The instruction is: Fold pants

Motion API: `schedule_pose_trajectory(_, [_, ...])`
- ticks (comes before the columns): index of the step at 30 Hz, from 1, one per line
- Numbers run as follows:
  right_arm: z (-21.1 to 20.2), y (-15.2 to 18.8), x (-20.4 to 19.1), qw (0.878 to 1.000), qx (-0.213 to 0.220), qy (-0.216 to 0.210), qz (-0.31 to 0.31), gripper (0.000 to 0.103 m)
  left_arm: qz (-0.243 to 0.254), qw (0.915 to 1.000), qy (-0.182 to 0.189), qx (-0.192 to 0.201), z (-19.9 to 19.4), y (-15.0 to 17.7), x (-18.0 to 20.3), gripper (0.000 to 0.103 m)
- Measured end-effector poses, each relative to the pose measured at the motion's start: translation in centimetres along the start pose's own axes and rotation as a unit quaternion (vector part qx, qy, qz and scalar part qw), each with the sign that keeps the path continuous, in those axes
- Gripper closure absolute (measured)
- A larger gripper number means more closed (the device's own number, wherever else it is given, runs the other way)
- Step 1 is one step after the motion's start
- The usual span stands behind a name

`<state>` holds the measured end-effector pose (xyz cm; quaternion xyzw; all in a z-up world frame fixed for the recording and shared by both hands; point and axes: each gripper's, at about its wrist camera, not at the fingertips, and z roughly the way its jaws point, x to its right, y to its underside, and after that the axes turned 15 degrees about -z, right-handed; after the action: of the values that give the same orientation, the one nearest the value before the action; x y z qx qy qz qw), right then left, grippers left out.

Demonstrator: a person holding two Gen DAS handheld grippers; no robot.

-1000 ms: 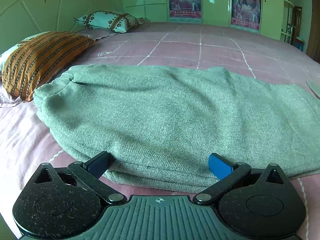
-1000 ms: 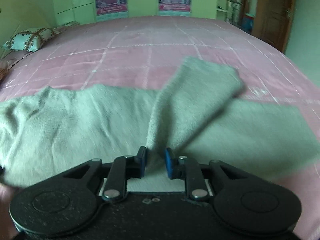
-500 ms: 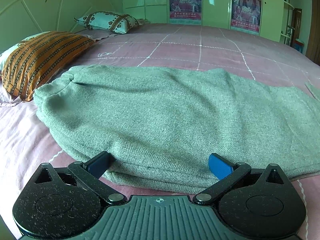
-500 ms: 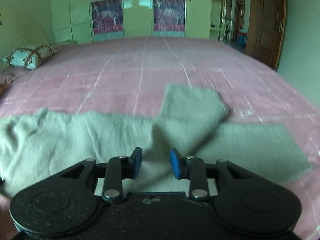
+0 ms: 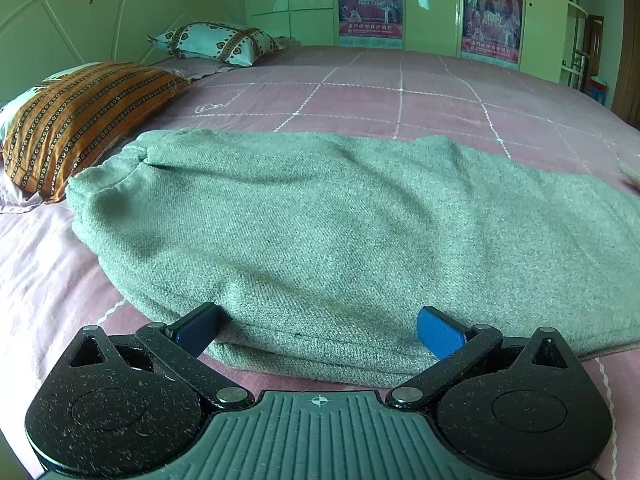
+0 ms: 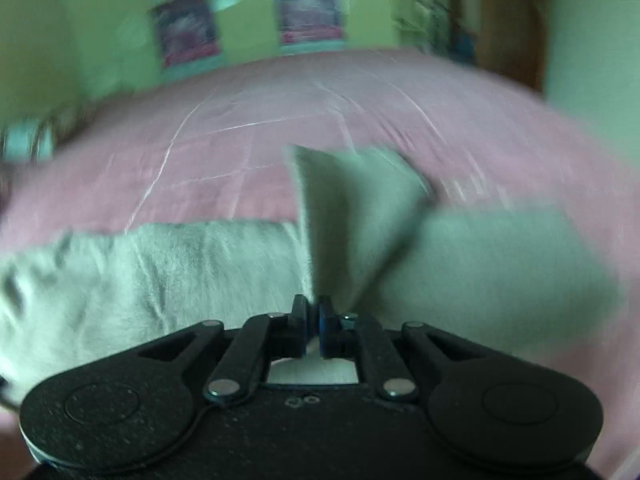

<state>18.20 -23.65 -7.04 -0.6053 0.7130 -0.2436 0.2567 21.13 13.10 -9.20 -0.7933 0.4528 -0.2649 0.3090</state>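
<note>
— Green-walled bedroom, pale wardrobe doors [image 5: 288, 4] hung with posters [image 5: 370, 2]. Wide bed [image 5: 400, 92] under a pink sheet stitched in a white grid. An orange striped pillow [image 5: 84, 120] and a white patterned pillow [image 5: 216, 42] at the head end.

— And the pants?

— Spread flat on the bed. Grey-green pants [image 5: 340, 232], thick woven cloth with a fine diagonal twill, soft and a little rumpled. Long axis running left to right across the left wrist view. Gathered waistband [image 5: 108, 184] to the left, pointing at the orange striped pillow; legs stretching off toward the right edge of frame.

— Left tongs?

— Left tongs [image 5: 318, 330] spread wide, blue pads [image 5: 438, 330] far apart, clamping nothing. Near hem of the pants lying between them, one pad tucked against the fabric edge on the left side.

— Right tongs?

— Right tongs [image 6: 314, 322] clenched on a fold of the pants [image 6: 352, 216], pads pinched nearly together with cloth rising out of the gap. Pinched leg end lifted into a tilted flap, its squared cuff pointing away toward the far wall, over the rest of the leg lying flat beneath. Right wrist view heavily blurred; finer texture there impossible to tell.
</note>
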Motion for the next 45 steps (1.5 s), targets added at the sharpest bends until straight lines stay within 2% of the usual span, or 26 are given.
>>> schedule_pose_trajectory(1, [0.1,1.3,1.9,0.998,-0.003,-0.02,0.059,0.096,0.0,1.0,0.001,0.0,0.0,0.0,0.0,0.0])
schedule_pose_trajectory(2, [0.2,2.5,3.3,0.995,-0.001,-0.04,0.088,0.097,0.0,1.0,0.0,0.0,0.0,0.0,0.0,0.0])
schedule_pose_trajectory(3, [0.3,2.8,3.6,0.996,0.0,-0.049,0.08,0.097,0.001,1.0,0.0,0.0,0.0,0.0,0.0,0.0])
schedule_pose_trajectory(4, [-0.1,2.6,3.4,0.997,0.004,-0.05,0.064,0.097,0.001,1.0,0.0,0.0,0.0,0.0,0.0,0.0])
schedule_pose_trajectory(6, [-1.2,1.5,2.5,0.999,0.028,-0.034,0.026,0.086,0.001,1.0,-0.001,0.0,0.0,0.0,0.0,0.0])
schedule_pose_trajectory(9, [-1.4,-0.4,0.9,0.997,0.047,-0.001,-0.058,0.081,0.002,1.0,-0.002,0.001,0.1,0.0,0.0,0.0])
schedule_pose_trajectory(12, [-0.4,-2.1,-1.3,0.986,0.052,0.022,-0.156,0.079,0.002,1.0,-0.002,0.001,0.1,0.0,0.0,0.0])
schedule_pose_trajectory(14, [0.8,-3.1,-3.2,0.975,0.045,0.031,-0.217,0.076,0.002,1.0,-0.002,0.001,0.1,0.0,0.0,0.0])
schedule_pose_trajectory(16, [1.6,-3.7,-3.8,0.965,0.044,0.047,-0.255,0.082,0.001,1.0,-0.002,0.001,0.1,0.0,0.0,0.0])
schedule_pose_trajectory(17, [1.7,-4.3,-3.7,0.966,0.048,0.058,-0.248,0.096,0.001,1.0,-0.002,0.001,0.1,0.1,0.0,0.0])
schedule_pose_trajectory(18, [1.6,-4.8,-2.8,0.972,0.049,0.059,-0.223,0.103,0.002,1.0,-0.002,0.001,0.1,0.0,0.0,0.0])
schedule_pose_trajectory(22, [0.8,-4.4,3.5,0.992,0.036,0.082,-0.088,0.103,0.003,1.0,-0.003,0.001,0.1,0.0,0.0,0.0])
schedule_pose_trajectory(24, [0.9,-2.9,7.0,0.998,0.01,0.065,-0.024,0.103,0.003,1.0,-0.003,0.001,0.1,0.0,0.0,0.0])
schedule_pose_trajectory(26, [0.4,-1.9,8.2,0.998,0.018,0.052,-0.013,0.103,0.005,1.0,-0.004,0.002,0.1,0.1,0.0,0.0])
schedule_pose_trajectory(28, [-0.9,-1.7,7.9,0.998,0.05,0.034,-0.027,0.094,0.006,1.0,-0.006,0.003,0.1,0.1,0.1,0.0])
schedule_pose_trajectory(29, [-1.2,-2.1,7.1,0.997,0.065,0.022,-0.043,0.082,0.007,0.9999,-0.007,0.003,0.1,0.1,0.1,0.0])
schedule_pose_trajectory(30, [-1.3,-2.5,6.2,0.995,0.073,0.007,-0.061,0.08,0.007,0.9999,-0.007,0.004,0.1,0.1,0.1,0.0])
schedule_pose_trajectory(33, [-0.8,-4.1,2.9,0.988,0.08,-0.035,-0.127,0.081,0.006,0.9999,-0.007,0.004,0.0,0.1,0.2,0.0])
schedule_pose_trajectory(37, [2.3,-5.3,-3.3,0.965,0.039,-0.027,-0.256,0.083,0.006,1.0,-0.005,0.003,0.0,0.1,0.3,0.0])
schedule_pose_trajectory(39, [4.3,-5.0,-5.3,0.945,0.019,0.029,-0.324,0.084,0.006,1.0,-0.004,0.002,0.1,0.1,0.2,0.0])
schedule_pose_trajectory(41, [4.9,-4.5,-6.0,0.925,0.021,0.092,-0.367,0.085,0.006,1.0,-0.003,0.002,0.1,0.1,0.2,0.0])
schedule_pose_trajectory(42, [5.0,-4.4,-5.7,0.922,0.025,0.104,-0.373,0.098,0.005,1.0,-0.003,0.002,0.1,0.1,0.2,0.0])
schedule_pose_trajectory(43, [4.6,-4.4,-4.8,0.927,0.03,0.103,-0.358,0.103,0.005,1.0,-0.003,0.002,0.1,0.1,0.2,0.0])
schedule_pose_trajectory(45, [2.6,-4.6,-1.6,0.955,0.051,0.099,-0.274,0.103,0.005,1.0,-0.003,0.002,0.1,0.1,0.2,0.0])
